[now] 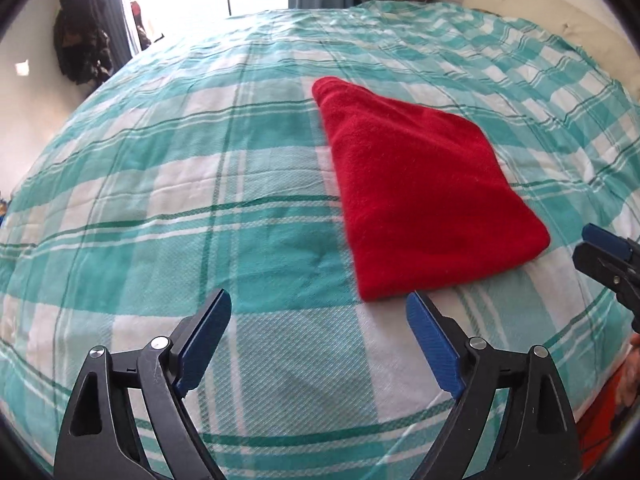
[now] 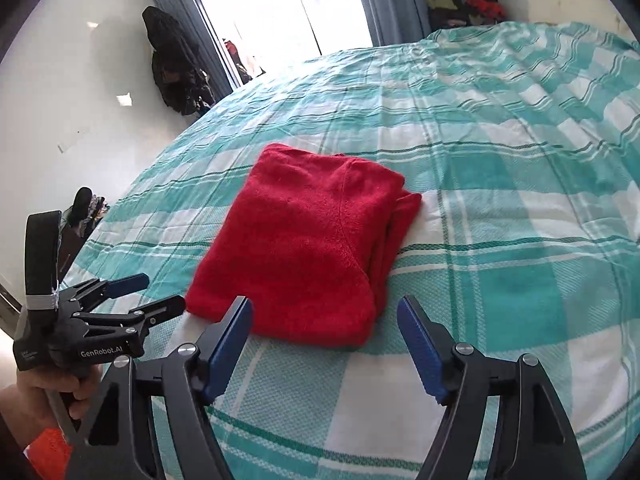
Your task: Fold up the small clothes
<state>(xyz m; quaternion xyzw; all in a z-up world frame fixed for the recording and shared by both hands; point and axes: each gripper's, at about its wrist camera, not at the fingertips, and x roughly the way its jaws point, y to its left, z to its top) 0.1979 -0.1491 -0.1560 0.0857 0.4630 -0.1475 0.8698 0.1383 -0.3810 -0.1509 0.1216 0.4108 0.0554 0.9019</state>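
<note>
Red fleece garment (image 1: 420, 184) lies folded into a compact, roughly rectangular bundle on a bed, resting flat on a teal-and-white plaid bedspread (image 1: 200, 184). In the right wrist view the stacked layers of the fold show along the bundle's right edge, and a curved seam runs down its top face.

Both handheld grippers sit just short of the garment's near edge, neither touching it. The left gripper (image 1: 318, 312) is released, its blue-padded fingers spread wide with only bedspread between them; the nearest corner of the red bundle lies just ahead of the right-hand finger. The right gripper (image 2: 324, 316) is likewise released and holds nothing, its fingers parted on either side of the bundle's near edge.

Each tool appears in the other's camera: the right gripper enters at the far right edge of the left wrist view, and the left gripper shows at lower left of the right wrist view, gripped by the person's left hand (image 2: 44, 392), its fingers apart.

Beyond the bed, a bright window (image 2: 280, 4) is flanked by blue-grey curtains (image 2: 396, 0). Dark clothing (image 2: 176, 68) hangs against the white wall, and a heap of mixed clothes (image 2: 468, 8) sits in the far corner.
</note>
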